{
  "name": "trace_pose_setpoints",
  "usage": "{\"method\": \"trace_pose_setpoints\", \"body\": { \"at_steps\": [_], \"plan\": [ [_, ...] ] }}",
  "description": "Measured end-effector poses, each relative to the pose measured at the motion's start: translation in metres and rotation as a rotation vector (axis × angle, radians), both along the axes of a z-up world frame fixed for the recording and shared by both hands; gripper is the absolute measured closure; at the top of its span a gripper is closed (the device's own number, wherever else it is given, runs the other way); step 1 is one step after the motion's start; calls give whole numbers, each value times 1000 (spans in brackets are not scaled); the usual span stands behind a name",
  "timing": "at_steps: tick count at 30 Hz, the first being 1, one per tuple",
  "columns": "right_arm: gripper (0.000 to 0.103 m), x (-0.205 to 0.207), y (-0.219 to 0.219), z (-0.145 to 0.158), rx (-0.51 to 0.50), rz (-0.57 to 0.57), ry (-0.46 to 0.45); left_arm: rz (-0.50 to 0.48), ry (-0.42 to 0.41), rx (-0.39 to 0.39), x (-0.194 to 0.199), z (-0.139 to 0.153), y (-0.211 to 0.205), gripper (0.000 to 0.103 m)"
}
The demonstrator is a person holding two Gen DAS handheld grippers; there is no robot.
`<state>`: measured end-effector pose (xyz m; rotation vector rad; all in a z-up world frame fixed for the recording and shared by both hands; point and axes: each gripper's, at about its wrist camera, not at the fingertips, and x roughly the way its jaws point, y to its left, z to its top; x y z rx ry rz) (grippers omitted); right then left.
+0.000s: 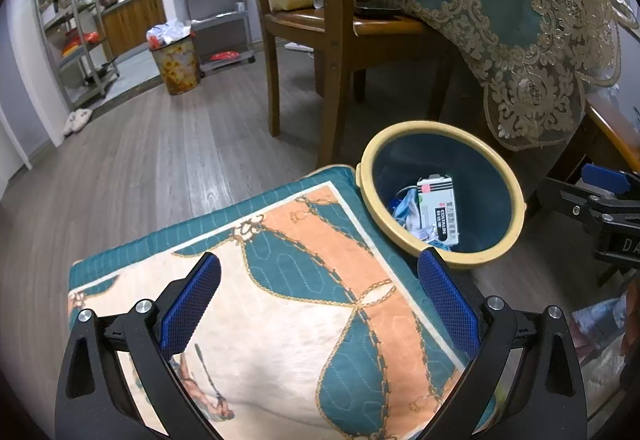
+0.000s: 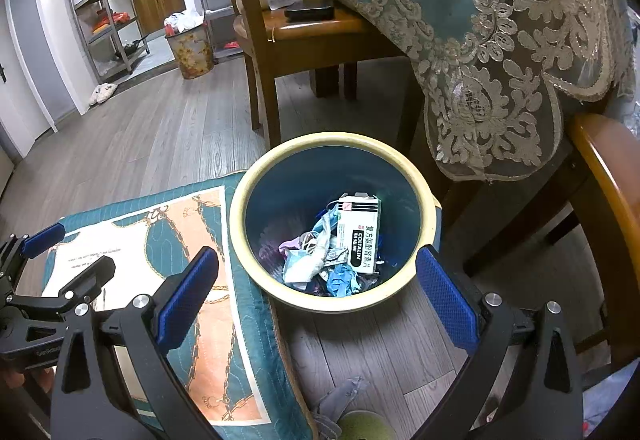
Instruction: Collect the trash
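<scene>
Your left gripper point(image 1: 319, 272) hangs over the cushion point(image 1: 280, 320), and its jaws are spread wide with nothing between the blue pads. The cushion has a teal border and a pattern of orange bands and chains. Your right gripper point(image 2: 317, 266) hangs over the wooden floor point(image 2: 380, 340), near the front rim of the bin point(image 2: 256, 280); its jaws are also spread wide and hold nothing. In the right wrist view, your left gripper shows at the left edge, above the cushion.

Close under the right gripper, at the bottom edge of that view, a crumpled grey piece point(image 2: 340, 396) lies on the floor, and a yellow-green round thing point(image 2: 364, 426) is just beside it; I cannot tell what either one is.

The bin stands on the floor, touching the right edge of the cushion. It has a cream rim and a dark blue inside. The trash is at its bottom: a white medicine box point(image 2: 358, 236) with a black label leans on the far side, and crumpled blue and white wrappers point(image 2: 316, 264) lie beside it.

Behind the bin, a teal tablecloth point(image 2: 500, 40) with a lace edge hangs down. A wooden chair point(image 2: 264, 40) stands further back, with a dark flat thing point(image 2: 309, 12) on its seat. Far away, a second full bin point(image 2: 191, 52) stands near metal shelves point(image 2: 106, 12).
</scene>
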<state>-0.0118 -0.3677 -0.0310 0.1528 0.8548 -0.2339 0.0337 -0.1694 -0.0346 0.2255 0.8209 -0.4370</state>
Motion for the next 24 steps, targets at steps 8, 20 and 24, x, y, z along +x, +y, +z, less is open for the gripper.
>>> {"method": "trace_pose_setpoints", "body": {
  "at_steps": [8, 20, 24],
  "plan": [
    [6, 0, -1, 0, 1, -2, 0, -8, 5, -1, -1, 0, -1, 5],
    [6, 0, 0, 0, 0, -1, -1, -10, 5, -1, -1, -1, -3, 5],
    [6, 0, -1, 0, -1, 0, 0, -12, 7, -1, -1, -1, -3, 5]
  ]
}}
